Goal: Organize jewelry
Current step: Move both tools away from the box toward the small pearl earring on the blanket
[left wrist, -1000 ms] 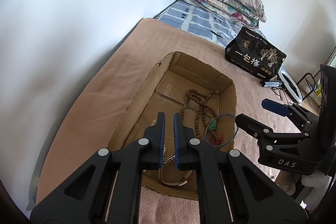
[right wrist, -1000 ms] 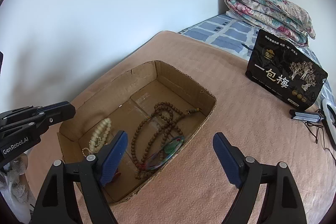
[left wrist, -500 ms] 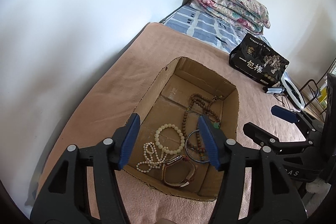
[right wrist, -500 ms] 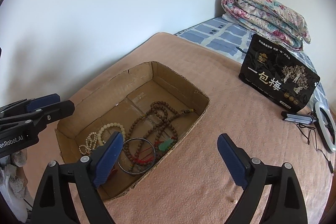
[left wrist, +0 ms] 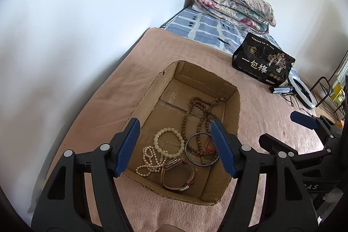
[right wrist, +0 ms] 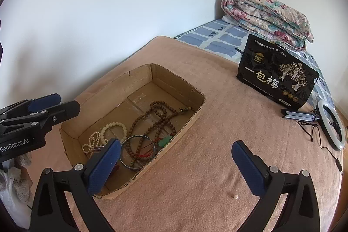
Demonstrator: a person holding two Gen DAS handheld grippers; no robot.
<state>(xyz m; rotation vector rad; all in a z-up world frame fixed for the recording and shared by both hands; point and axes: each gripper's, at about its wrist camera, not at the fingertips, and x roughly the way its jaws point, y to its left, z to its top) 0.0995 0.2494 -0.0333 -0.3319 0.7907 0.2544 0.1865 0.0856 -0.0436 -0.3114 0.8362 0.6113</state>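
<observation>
An open cardboard box (left wrist: pixel 150 88) (right wrist: pixel 178 77) lies on a tan blanket. Inside lie a long brown bead necklace (left wrist: pixel 195 105) (right wrist: pixel 161 112), a cream bead bracelet (left wrist: pixel 168 141) (right wrist: pixel 114 128), a pearl strand (left wrist: pixel 149 159) (right wrist: pixel 90 144), a metal bangle (left wrist: pixel 202 152) (right wrist: pixel 138 152), a watch (left wrist: pixel 178 175) and a green pendant (right wrist: pixel 166 140). My left gripper (left wrist: pixel 177 146) is open and empty above the box's near end. My right gripper (right wrist: pixel 176 163) is open and empty at the box's right near corner.
A black printed bag (left wrist: pixel 263 64) (right wrist: pixel 277 77) stands on the blanket beyond the box. A folded floral quilt (left wrist: pixel 232 4) (right wrist: pixel 267 16) lies at the far end. A ring light (right wrist: pixel 331 126) with cable lies at right. A small bead (right wrist: pixel 235 196) lies on the blanket. A white wall is at left.
My left gripper was shut low in the box, then opened and lifted back, leaving the watch in the box. My right gripper rose slightly and stayed open.
</observation>
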